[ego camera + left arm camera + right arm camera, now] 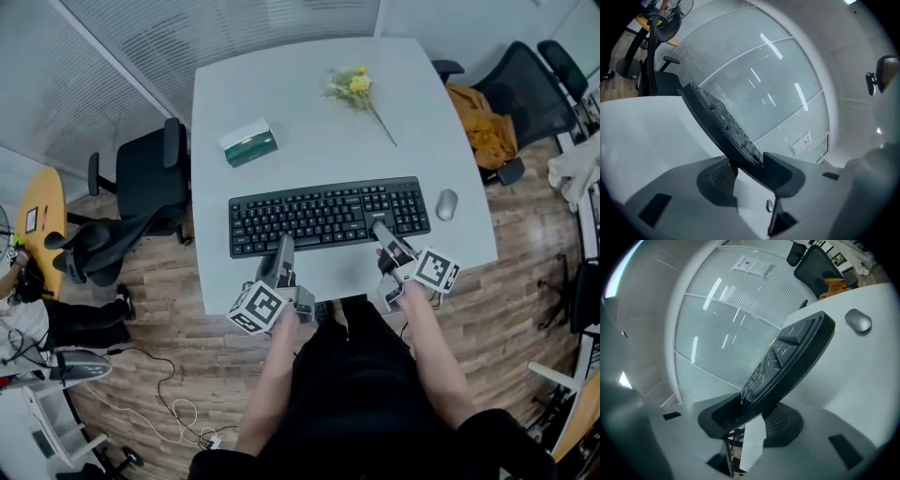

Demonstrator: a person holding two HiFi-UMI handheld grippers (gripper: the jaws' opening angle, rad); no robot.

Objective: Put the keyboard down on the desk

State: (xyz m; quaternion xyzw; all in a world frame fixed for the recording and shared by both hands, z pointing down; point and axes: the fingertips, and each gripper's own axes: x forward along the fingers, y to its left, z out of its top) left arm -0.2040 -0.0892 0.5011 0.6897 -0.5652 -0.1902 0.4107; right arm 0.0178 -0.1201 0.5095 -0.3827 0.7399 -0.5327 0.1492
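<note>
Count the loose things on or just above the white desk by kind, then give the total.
keyboard: 1
mouse: 1
green box: 1
yellow flower sprig: 1
Total: 4

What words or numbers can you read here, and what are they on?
Nothing reads clearly.
On the keyboard: key letters, too small.
On the green box: nothing legible.
On the paper sheet on the glass wall: too small.
On the left gripper and right gripper cubes: square patterns, no words.
</note>
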